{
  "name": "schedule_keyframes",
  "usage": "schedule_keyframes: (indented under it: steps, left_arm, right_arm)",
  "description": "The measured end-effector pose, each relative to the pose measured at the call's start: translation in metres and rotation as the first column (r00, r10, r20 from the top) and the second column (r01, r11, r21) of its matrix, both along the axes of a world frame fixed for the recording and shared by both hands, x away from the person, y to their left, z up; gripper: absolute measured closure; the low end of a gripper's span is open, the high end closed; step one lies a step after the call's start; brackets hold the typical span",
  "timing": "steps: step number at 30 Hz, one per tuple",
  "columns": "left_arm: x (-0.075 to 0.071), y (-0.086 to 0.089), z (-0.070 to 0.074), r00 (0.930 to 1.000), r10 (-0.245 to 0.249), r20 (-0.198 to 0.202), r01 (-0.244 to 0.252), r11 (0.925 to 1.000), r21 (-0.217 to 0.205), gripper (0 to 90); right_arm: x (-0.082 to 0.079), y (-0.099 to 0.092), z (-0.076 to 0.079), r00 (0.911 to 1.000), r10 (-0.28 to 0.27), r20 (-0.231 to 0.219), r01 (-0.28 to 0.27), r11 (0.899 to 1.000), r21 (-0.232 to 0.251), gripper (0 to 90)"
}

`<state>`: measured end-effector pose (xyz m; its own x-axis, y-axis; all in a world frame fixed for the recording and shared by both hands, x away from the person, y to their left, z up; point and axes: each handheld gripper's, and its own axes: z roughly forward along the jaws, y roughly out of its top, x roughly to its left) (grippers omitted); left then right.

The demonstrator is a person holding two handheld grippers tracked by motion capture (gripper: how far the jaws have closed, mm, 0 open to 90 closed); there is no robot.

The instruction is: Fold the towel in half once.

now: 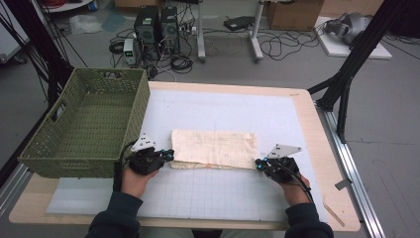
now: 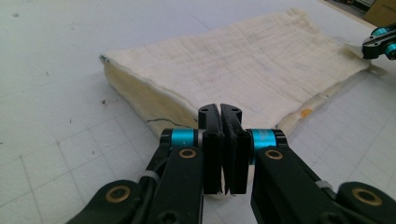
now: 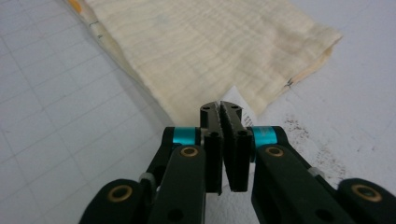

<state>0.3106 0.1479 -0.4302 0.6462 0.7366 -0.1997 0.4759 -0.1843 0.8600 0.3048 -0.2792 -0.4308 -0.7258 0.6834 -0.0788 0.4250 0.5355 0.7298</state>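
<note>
While the folded cream cloth lies in the middle of the white mat, my left gripper pinches its near left corner and my right gripper pinches its near right corner.

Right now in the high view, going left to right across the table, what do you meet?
green woven basket → left gripper, shut on the cloth's near left corner → folded cream cloth → right gripper, shut on its near right corner → bare wooden table edge.
</note>
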Motion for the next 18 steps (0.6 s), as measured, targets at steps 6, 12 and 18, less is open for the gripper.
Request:
schedule_keyframes:
  steps: [6, 12, 18]
  left_arm:
    - [-0.003, 0.002, 0.002, 1.0000, 0.002, 0.002, -0.002, 1.0000, -0.008, 86.9]
    - [-0.003, 0.003, 0.003, 1.0000, 0.005, 0.001, -0.005, 0.9999, -0.014, 86.9]
    - [-0.004, 0.003, 0.003, 1.0000, 0.000, 0.001, 0.000, 0.9999, -0.014, 86.9]
  right_arm:
    - [-0.001, -0.003, 0.006, 0.9998, -0.008, 0.020, 0.008, 0.999, 0.037, 78.7]
    - [-0.003, 0.004, -0.004, 0.9969, 0.055, -0.056, -0.057, 0.998, -0.034, 59.4]
    - [-0.004, 0.001, -0.001, 0.9995, 0.031, -0.005, -0.032, 0.997, -0.068, 85.8]
